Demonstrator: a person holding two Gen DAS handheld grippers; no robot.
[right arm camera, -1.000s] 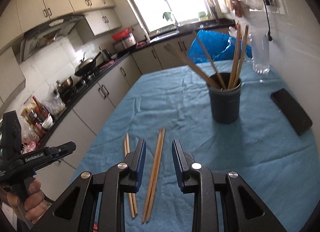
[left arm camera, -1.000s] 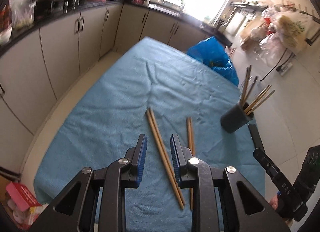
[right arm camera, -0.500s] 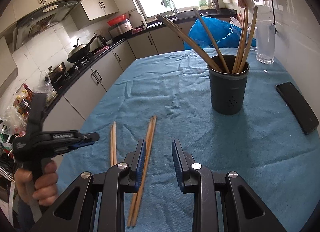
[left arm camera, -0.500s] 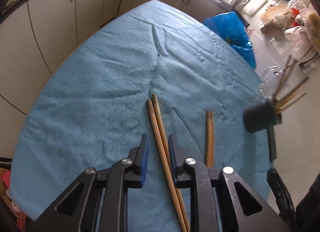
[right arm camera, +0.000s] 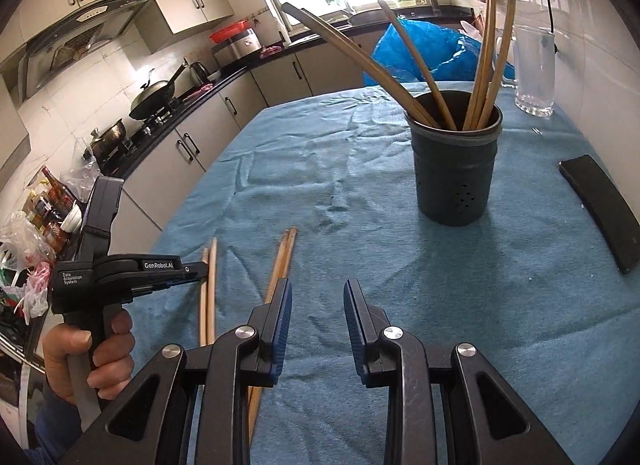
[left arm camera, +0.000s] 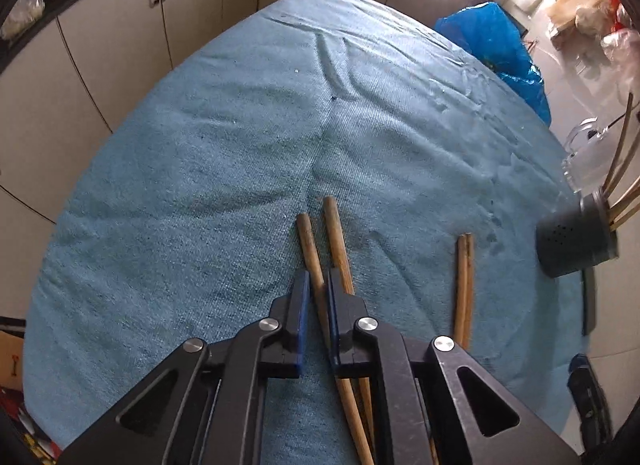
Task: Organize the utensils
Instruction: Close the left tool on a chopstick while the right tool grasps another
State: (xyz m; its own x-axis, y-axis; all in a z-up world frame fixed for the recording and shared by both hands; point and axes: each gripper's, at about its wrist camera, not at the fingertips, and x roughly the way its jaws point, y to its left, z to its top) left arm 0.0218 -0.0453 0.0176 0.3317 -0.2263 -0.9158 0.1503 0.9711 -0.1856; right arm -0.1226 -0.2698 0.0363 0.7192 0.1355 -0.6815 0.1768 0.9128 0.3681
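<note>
Two pairs of wooden chopsticks lie on the blue cloth [left arm camera: 200,185]. In the left wrist view my left gripper [left arm camera: 318,281] is shut on one chopstick [left arm camera: 307,241] of the left pair, its pads pressing on it. The partner chopstick [left arm camera: 335,233] runs under the right finger. The other pair [left arm camera: 464,285] lies loose to the right. In the right wrist view my right gripper [right arm camera: 318,303] hovers open with nothing between its fingers, and the loose pair [right arm camera: 282,261] passes under its left finger. The dark holder [right arm camera: 456,169], holding several chopsticks, stands beyond it.
A black phone [right arm camera: 600,209] lies at the right of the table near the wall, and a clear glass [right arm camera: 536,69] stands behind the holder. A blue plastic bag [right arm camera: 420,53] sits past the far edge. Kitchen cabinets [left arm camera: 120,45] run along the left.
My left gripper dropped onto the left pair of chopsticks and its jaws closed on one of them. The right gripper sank a little toward the cloth, its jaws unchanged.
</note>
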